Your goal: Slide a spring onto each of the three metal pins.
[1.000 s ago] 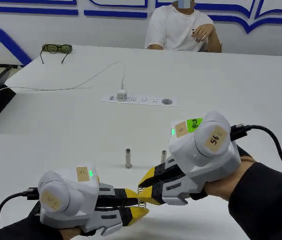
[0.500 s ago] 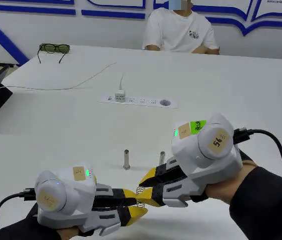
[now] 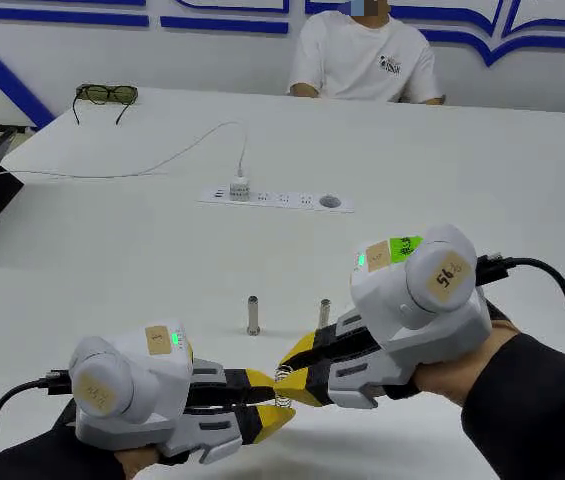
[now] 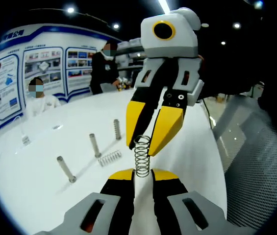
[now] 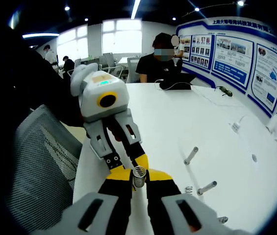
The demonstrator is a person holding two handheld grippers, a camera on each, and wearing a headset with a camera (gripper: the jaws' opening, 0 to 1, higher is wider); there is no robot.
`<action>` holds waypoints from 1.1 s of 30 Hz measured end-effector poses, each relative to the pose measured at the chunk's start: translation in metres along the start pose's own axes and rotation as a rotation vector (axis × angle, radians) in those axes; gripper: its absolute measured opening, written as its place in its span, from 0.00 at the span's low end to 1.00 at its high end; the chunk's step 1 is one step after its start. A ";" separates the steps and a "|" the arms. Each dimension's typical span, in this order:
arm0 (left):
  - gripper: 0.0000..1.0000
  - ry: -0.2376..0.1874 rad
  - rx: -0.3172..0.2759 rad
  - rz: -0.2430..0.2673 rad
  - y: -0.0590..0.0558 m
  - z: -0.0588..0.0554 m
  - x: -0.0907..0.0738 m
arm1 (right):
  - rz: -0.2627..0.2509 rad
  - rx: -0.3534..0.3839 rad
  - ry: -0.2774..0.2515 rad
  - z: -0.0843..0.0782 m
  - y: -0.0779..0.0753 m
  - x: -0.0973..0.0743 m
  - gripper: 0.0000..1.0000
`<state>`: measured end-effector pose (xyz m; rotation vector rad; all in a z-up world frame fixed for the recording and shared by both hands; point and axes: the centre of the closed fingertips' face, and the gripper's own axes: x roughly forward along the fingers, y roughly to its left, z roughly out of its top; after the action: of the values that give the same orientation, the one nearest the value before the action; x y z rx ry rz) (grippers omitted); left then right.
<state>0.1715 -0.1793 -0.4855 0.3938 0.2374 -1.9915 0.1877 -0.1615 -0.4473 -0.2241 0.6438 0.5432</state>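
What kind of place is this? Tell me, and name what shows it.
Probably an office meeting room: a long white table with a power strip on it, blue-framed display boards on the wall, a mesh office chair.

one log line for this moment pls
left gripper: shut on spring | right gripper: shut on same spring | pins: three, bare | loose spring: lying on table by pins

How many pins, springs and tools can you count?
pin: 3
spring: 2
tool: 2
Total: 7
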 end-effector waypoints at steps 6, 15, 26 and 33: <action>0.22 0.000 -0.027 0.024 0.005 -0.004 -0.003 | -0.021 0.013 -0.017 0.002 -0.010 -0.007 0.12; 0.34 -0.007 -0.061 0.064 0.013 -0.005 -0.007 | -0.078 0.039 -0.041 0.004 -0.033 -0.021 0.12; 0.41 -0.014 -0.081 0.087 0.020 -0.006 -0.010 | -0.190 0.067 -0.082 0.012 -0.071 -0.044 0.12; 0.42 -0.015 -0.089 0.083 0.019 -0.008 -0.009 | -0.262 0.099 -0.085 0.008 -0.094 -0.050 0.12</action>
<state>0.1933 -0.1777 -0.4894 0.3263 0.2942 -1.8947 0.2093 -0.2575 -0.4068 -0.1877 0.5469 0.2665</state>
